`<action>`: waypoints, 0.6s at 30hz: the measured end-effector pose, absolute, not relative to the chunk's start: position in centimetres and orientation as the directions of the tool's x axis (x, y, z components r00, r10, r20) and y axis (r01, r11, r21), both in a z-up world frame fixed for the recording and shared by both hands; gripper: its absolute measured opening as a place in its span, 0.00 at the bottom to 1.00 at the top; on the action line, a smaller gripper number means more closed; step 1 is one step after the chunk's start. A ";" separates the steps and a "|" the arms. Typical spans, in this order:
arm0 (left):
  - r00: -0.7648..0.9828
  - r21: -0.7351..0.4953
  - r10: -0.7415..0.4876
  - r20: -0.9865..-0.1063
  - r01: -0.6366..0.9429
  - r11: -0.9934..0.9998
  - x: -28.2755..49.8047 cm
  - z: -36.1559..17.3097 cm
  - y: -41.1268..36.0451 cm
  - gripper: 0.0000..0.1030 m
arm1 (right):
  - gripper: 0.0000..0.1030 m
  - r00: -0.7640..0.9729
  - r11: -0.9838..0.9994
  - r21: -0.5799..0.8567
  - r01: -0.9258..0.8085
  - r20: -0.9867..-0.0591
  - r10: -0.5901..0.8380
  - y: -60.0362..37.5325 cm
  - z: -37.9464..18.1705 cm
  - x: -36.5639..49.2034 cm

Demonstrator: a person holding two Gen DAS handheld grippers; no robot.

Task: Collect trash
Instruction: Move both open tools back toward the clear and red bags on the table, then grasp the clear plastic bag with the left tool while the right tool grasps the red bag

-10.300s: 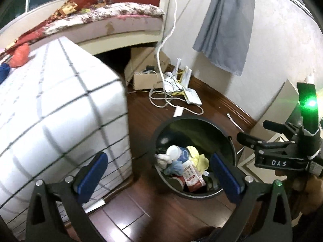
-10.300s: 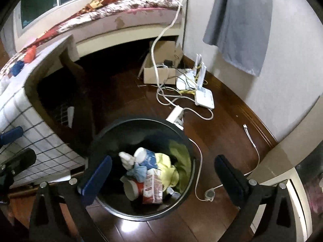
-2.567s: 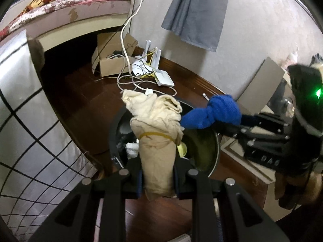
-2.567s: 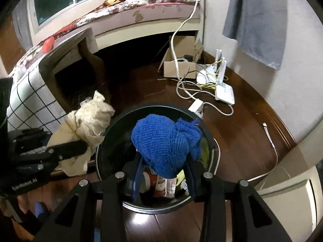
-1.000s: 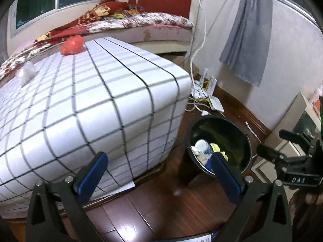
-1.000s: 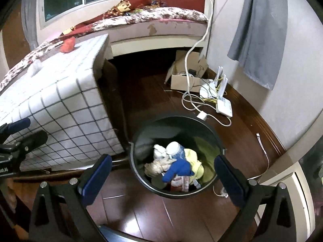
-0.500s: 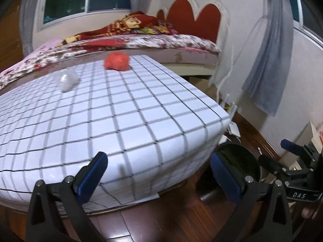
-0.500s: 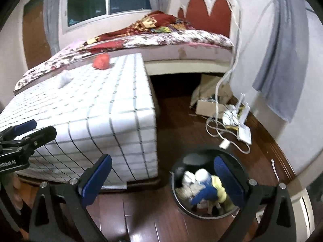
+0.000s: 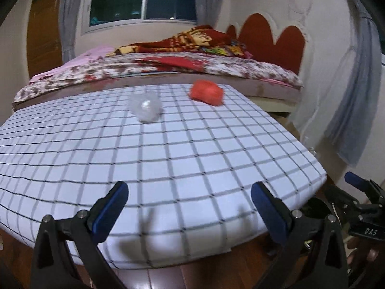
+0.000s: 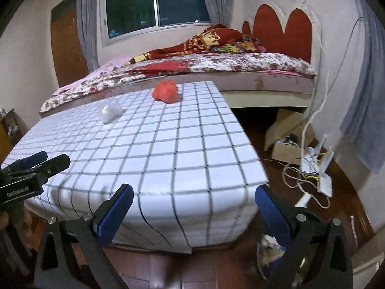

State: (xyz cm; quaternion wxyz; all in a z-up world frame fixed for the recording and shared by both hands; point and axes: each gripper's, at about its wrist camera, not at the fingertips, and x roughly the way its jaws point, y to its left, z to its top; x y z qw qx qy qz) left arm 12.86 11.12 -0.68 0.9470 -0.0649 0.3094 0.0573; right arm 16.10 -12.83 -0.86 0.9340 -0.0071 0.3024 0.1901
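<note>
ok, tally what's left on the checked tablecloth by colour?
Red wad: 1
Clear or whitish crumpled wad: 1
Total: 2, both on the far part of the checked tablecloth. Left gripper and right gripper are both open and hold nothing.
</note>
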 end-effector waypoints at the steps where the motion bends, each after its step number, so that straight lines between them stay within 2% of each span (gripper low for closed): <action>1: 0.802 -0.083 0.080 -0.592 -0.159 0.984 13.1 -0.5 11.7 0.99 | 0.99 0.742 0.926 0.112 -0.361 -0.567 0.357 -12.4 -0.8 16.6; 7: 0.811 -0.089 0.101 -0.576 -0.185 0.979 16.7 1.1 15.8 0.99 | 0.99 0.708 0.916 0.174 -0.362 -0.587 0.392 -10.1 0.9 20.4; 12: 0.792 -0.069 0.119 -0.599 -0.200 0.977 21.6 1.0 17.8 0.93 | 0.99 0.688 0.892 0.078 -0.444 -0.608 0.396 -6.2 2.3 25.6; 16: 0.762 -0.066 0.127 -0.635 -0.218 0.974 25.8 -0.1 18.9 0.93 | 0.99 0.667 0.878 0.061 -0.476 -0.626 0.405 -3.4 2.5 31.1; 18: 0.749 -0.058 0.131 -0.649 -0.221 0.974 27.9 -0.6 19.4 0.89 | 0.96 0.655 0.870 0.055 -0.491 -0.635 0.410 -2.1 2.3 33.6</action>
